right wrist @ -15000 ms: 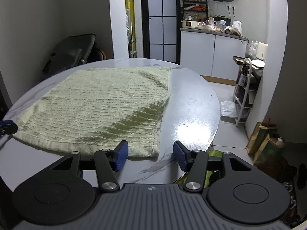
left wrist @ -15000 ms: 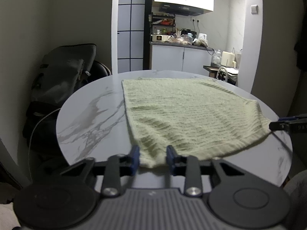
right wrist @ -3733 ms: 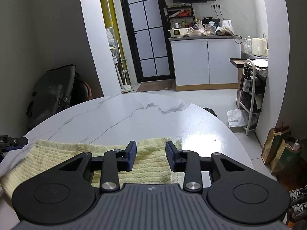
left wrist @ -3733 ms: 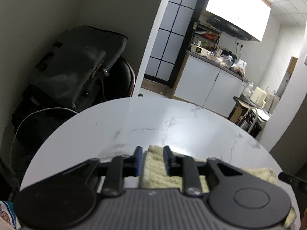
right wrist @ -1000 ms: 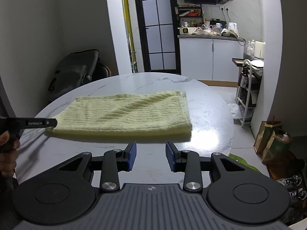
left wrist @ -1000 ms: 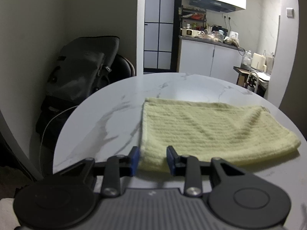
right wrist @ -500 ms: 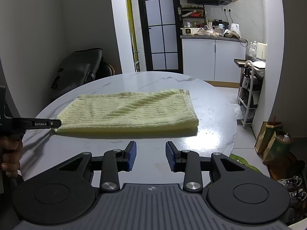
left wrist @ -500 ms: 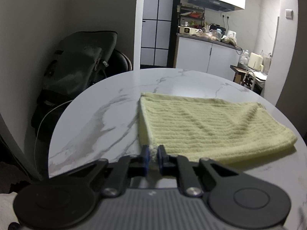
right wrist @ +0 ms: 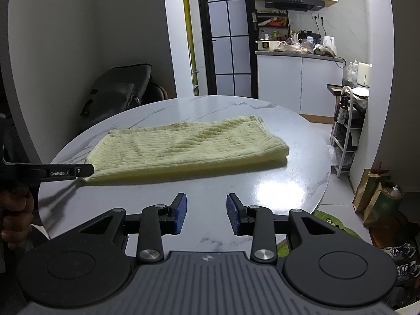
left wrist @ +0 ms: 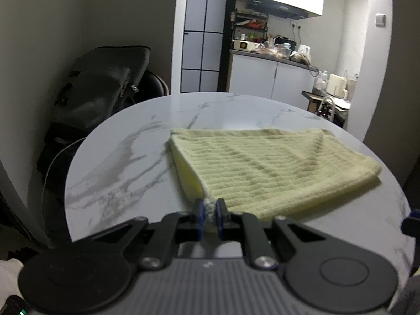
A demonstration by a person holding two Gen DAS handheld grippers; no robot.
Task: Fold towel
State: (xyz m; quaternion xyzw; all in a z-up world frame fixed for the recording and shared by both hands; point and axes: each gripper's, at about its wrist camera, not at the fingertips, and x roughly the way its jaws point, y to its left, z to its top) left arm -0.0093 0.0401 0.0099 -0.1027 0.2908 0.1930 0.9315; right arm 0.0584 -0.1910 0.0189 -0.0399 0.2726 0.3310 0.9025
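Now I pinch the near left corner of the yellow towel (left wrist: pixel 267 168) with my left gripper (left wrist: pixel 209 211).

Its jaws have just been closing, and the blue pads squeeze the top layer, which lifts a little off the layer below. My right gripper (right wrist: pixel 206 214) hangs over the bare white table (right wrist: pixel 294 183) near the towel's front edge, jaws apart with nothing between them. My towel lies folded in half in the middle of the round table.
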